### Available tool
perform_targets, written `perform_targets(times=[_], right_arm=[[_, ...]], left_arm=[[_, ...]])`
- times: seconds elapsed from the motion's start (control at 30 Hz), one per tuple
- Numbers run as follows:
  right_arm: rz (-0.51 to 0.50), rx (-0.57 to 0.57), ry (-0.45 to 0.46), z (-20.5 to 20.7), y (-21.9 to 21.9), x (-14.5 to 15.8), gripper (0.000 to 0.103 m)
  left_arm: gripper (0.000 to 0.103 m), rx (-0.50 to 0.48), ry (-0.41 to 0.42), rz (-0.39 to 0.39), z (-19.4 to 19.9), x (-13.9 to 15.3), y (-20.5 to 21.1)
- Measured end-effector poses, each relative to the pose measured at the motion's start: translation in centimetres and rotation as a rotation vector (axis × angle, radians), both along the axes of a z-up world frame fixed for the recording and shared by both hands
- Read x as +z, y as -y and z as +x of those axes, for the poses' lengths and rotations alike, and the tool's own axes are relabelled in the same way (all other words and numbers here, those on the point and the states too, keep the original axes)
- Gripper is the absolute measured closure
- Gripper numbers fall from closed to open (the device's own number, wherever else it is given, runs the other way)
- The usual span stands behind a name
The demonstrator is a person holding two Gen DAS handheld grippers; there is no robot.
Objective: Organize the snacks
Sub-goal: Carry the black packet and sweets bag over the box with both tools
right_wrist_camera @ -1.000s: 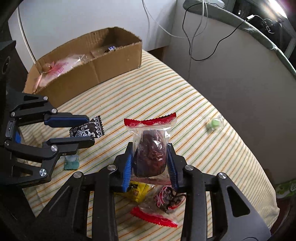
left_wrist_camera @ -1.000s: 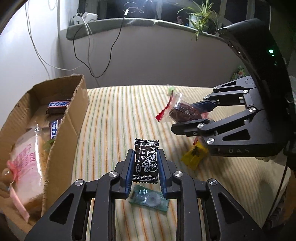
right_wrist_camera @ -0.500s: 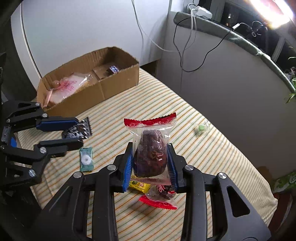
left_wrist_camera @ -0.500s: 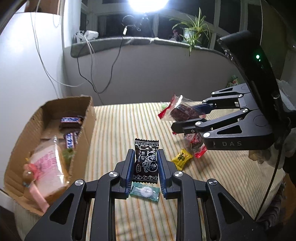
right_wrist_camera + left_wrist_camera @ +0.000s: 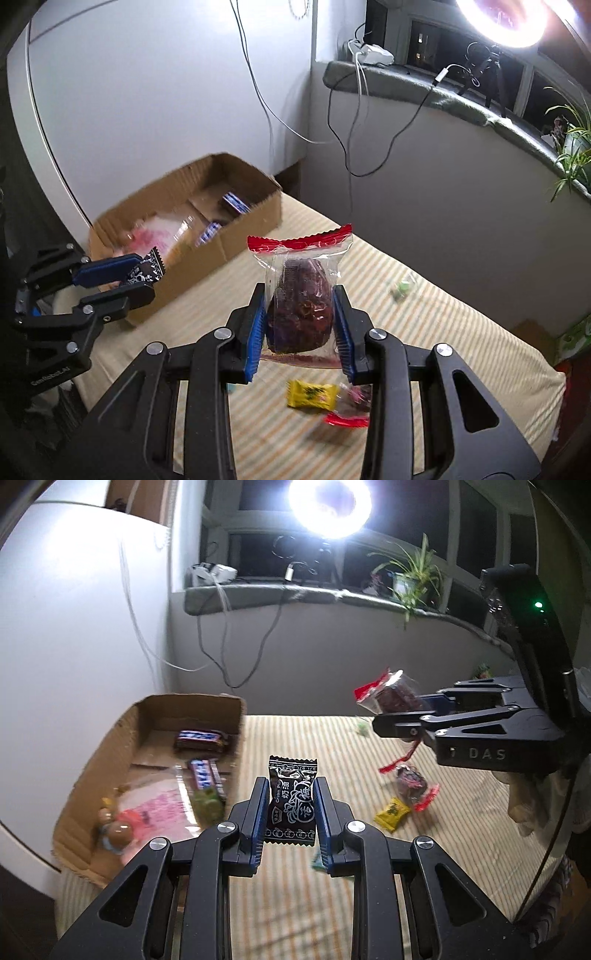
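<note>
Both grippers higher, box nearer (snacks gripped)

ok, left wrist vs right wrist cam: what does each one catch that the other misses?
Only left wrist: the brown-capped item and green packet in the cardboard box.
Only right wrist: the left gripper from the side.
Both: black candy in the left gripper, red-sealed snack in the right gripper, yellow candy, striped cloth.
</note>
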State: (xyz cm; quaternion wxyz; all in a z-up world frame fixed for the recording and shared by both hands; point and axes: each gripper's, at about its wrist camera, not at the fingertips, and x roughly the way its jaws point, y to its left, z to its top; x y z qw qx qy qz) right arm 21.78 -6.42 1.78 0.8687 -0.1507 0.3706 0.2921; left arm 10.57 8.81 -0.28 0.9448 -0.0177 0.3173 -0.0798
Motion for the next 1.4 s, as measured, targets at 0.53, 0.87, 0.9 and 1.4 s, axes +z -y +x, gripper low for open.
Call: perform_targets(times=[0.53,0.87,0.9,1.4], right_arm=[[0.020,0.084,-0.013,1.5,-7.7,-0.4,0.068],[0.009,0.125,-0.030,3.3,-12.0,-1.6,0.068],[0.009,0.128,-0.033,3.5,-12.3,-1.7,0.068],[-0.018,0.155,-0.084,5.4,-15.8,-4.4,0.068]], left_arm=[[0.081,0.158,0.024,-0.013,0.8,0.8,-8.2],[0.081,0.199,0.008,-0.025,2.0,-0.1,-10.6],[0.081,0.201,0.008,-0.020,2.2,-0.2,-10.6],[0.081,0.209,0.000,-0.023,3.3,-0.8,-11.5]])
